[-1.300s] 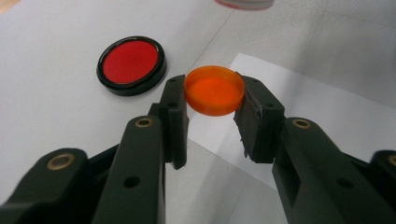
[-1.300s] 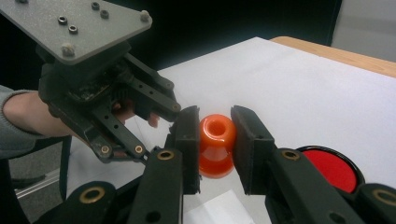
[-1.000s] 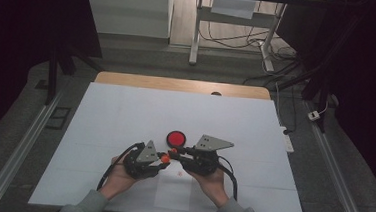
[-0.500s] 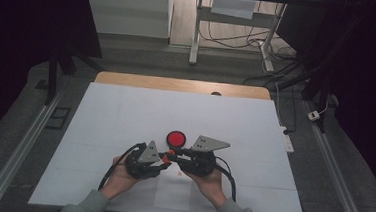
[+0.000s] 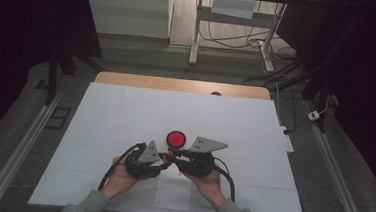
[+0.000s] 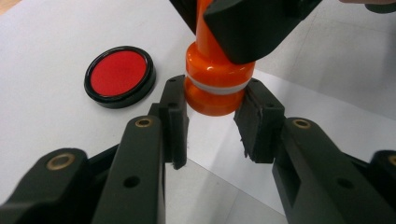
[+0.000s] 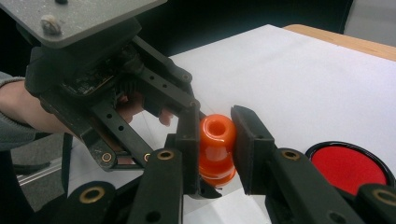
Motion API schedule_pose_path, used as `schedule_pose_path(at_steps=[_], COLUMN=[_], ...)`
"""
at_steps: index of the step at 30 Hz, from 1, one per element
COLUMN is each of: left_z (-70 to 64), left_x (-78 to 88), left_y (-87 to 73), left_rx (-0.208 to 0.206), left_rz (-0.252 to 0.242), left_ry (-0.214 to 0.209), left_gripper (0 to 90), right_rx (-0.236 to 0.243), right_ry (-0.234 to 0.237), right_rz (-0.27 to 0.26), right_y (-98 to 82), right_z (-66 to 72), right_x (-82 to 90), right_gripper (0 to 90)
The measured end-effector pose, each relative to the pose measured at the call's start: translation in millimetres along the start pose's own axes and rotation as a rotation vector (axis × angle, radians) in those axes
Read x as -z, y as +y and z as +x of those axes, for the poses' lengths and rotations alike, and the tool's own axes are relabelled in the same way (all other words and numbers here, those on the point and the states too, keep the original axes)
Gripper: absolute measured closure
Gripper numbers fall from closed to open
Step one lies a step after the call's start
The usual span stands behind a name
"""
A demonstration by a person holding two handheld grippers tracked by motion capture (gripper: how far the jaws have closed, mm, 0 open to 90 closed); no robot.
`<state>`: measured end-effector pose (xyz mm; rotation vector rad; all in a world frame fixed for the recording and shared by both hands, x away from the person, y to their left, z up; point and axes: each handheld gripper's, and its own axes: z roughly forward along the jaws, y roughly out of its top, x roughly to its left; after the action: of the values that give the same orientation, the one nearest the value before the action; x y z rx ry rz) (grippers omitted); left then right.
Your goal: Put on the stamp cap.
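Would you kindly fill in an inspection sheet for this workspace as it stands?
Surface: white sheet over a wooden table.
Job's things: orange stamp held between both grippers; red ink pad lies open beside them.
Clutter: nothing seen.
Grippers: left gripper shut on the stamp's wide end; right gripper shut on its narrow end.
Cables: one trails from each gripper; more lie on the floor beyond.
Surroundings: dark room, rails beside the table.

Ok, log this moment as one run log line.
left gripper: shut on orange stamp base | right gripper: shut on its handle | red ink pad: open on white sheet
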<state>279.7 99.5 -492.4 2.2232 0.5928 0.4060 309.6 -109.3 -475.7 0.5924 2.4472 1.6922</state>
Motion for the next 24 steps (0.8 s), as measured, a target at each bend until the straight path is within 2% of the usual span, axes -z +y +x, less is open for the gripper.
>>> schedule_pose_path(at_steps=[24], left_z=[-1.2], left_x=[2.5], left_y=[1.3], left_rx=[-0.013], left_rz=[-0.018], left_ry=[0.004], left_gripper=[64.6], right_rx=[0.006], right_ry=[-0.008], right_rz=[0.008], right_y=[-2.0], right_z=[0.1], right_x=[-1.2], right_gripper=[72.3])
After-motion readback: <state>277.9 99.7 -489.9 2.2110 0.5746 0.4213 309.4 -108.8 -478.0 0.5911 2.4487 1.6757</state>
